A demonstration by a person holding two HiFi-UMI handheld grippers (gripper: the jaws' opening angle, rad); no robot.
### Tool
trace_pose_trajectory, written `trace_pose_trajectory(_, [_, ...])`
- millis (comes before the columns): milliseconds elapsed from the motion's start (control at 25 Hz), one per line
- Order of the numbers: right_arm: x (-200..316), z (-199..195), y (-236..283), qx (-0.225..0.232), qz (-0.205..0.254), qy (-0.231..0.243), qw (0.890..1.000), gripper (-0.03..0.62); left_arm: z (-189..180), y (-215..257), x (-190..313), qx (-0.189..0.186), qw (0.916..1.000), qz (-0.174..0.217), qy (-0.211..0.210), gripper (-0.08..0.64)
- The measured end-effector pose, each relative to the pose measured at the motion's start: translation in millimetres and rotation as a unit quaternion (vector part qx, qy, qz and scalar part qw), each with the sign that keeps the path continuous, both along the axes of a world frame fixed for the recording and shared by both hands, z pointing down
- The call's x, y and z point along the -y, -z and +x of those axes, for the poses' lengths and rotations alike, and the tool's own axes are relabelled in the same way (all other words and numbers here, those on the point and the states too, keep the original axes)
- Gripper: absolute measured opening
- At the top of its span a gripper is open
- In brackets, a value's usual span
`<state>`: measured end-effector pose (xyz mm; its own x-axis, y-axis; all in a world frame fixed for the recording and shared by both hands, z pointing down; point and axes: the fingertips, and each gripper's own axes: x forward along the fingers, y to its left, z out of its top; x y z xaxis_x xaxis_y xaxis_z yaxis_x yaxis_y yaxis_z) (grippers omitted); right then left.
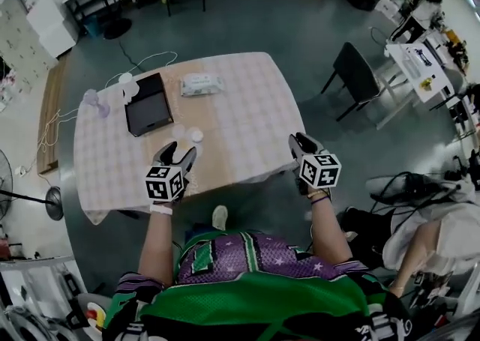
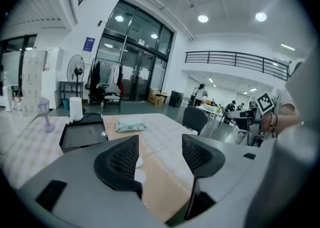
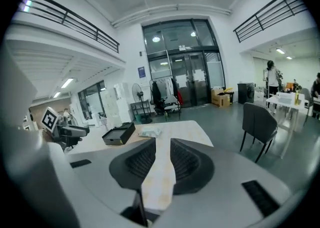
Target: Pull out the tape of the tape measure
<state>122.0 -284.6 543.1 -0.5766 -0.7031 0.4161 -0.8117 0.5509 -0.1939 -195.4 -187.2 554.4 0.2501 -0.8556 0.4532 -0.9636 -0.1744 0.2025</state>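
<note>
Hovering left claw (image 1: pixel 178 154) agape, empty, tape measure (image 1: pixel 195 136) just ahead; right claw (image 1: pixel 302 142) narrowly parted, empty.

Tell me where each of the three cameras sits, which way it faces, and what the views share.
Head view: on the person's head, looking steeply down at the table; the person's arms, left gripper and right gripper show.
Left gripper view: on the left gripper, looking across the table towards glass doors; its fingers stand apart, empty.
Right gripper view: on the right gripper, facing the same doors; its fingers stand close together, empty.
Shared: all three show the black tray and wipes packet.
</note>
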Motion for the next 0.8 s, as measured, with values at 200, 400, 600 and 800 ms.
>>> trace_pose_trajectory(200, [-37,36,43,0.025,0.030,0.037,0.999,0.084,58,54,-31,-0.024,0.9983,0.053,0.001,0.295])
trace_pose_trajectory(400, [-76,70,79,0.038,0.056,0.053,0.996,0.083,106,99,-70,-0.025,0.9955,0.092,0.003,0.293])
trace_pose_trajectory(600, [-113,86,111,0.062,0.087,0.059,0.993,0.083,130,136,-109,-0.017,0.9907,0.134,0.010,0.284])
trace_pose_trajectory(800, [-143,103,159,0.088,0.134,0.055,0.986,0.080,149,186,-136,0.004,0.9816,0.191,0.011,0.264])
